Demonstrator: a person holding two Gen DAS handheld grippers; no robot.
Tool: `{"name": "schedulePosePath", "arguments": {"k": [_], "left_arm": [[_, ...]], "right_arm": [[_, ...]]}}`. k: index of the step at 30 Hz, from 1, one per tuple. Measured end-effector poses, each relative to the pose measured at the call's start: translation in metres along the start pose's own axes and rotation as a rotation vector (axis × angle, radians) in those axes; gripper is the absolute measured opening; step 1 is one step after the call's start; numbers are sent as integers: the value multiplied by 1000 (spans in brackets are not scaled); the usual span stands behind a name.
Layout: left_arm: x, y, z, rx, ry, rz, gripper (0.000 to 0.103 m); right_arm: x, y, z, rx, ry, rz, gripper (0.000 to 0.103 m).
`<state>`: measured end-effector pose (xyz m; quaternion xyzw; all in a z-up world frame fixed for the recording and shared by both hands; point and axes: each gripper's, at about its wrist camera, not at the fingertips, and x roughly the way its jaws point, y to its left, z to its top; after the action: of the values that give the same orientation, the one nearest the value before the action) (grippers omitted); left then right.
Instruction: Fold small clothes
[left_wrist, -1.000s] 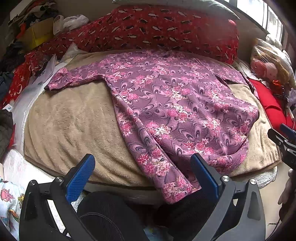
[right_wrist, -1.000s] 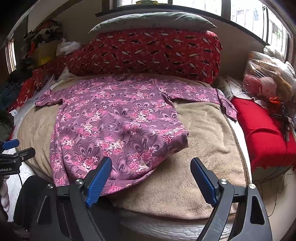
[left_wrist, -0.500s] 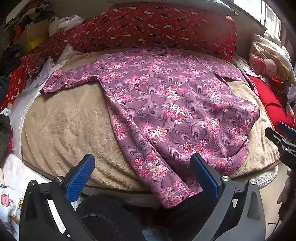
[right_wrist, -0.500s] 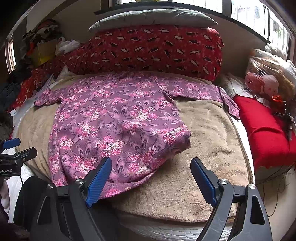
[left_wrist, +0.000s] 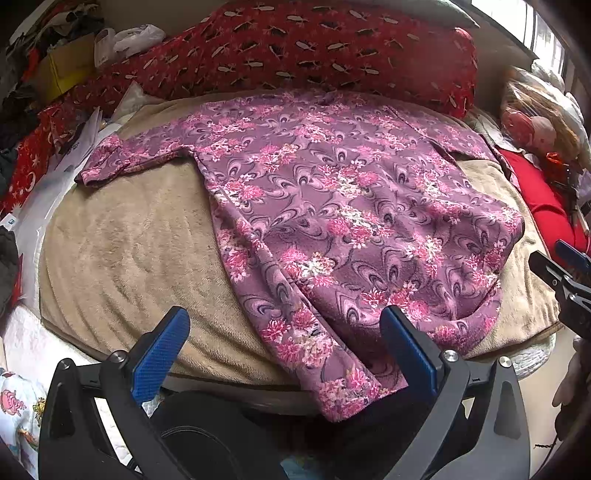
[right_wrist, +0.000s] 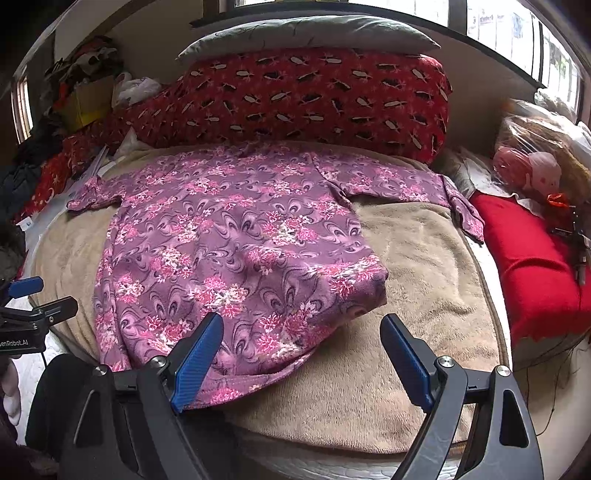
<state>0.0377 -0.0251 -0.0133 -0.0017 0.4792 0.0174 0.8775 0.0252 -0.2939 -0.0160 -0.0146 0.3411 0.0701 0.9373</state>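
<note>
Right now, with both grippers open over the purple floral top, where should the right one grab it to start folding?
Probably the right sleeve cuff: on the purple floral top it lies flat and outstretched on the beige blanket. Bring the right gripper in from the right, pinching the cuff's free edge.

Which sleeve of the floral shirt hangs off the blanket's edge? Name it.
The right-hand sleeve of the floral shirt: its cuff droops past the tan blanket toward the red cushion. The left sleeve lies flat.
</note>
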Motion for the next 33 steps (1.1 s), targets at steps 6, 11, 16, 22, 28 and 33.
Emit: {"name": "schedulePosePath", "arguments": {"k": [6, 11, 16, 22, 28, 33], "left_arm": [[7, 1, 3, -3, 19, -2, 103], [16, 17, 9, -54, 45, 15, 103], [32, 51, 18, -166, 98, 67, 103], [58, 62, 13, -237, 222, 41, 103], [95, 16, 7, -153, 378, -18, 103], [124, 10, -10, -174, 536, -64, 45]], "right_arm": [[3, -2, 2, 4, -2, -5, 88], [8, -27, 5, 124, -5, 3, 88], [20, -56, 6, 203, 20, -22, 88], [51, -95, 1, 353, 96, -1, 88], [91, -118, 5, 581, 169, 188, 88], [122, -119, -1, 704, 189, 367, 39]]}}
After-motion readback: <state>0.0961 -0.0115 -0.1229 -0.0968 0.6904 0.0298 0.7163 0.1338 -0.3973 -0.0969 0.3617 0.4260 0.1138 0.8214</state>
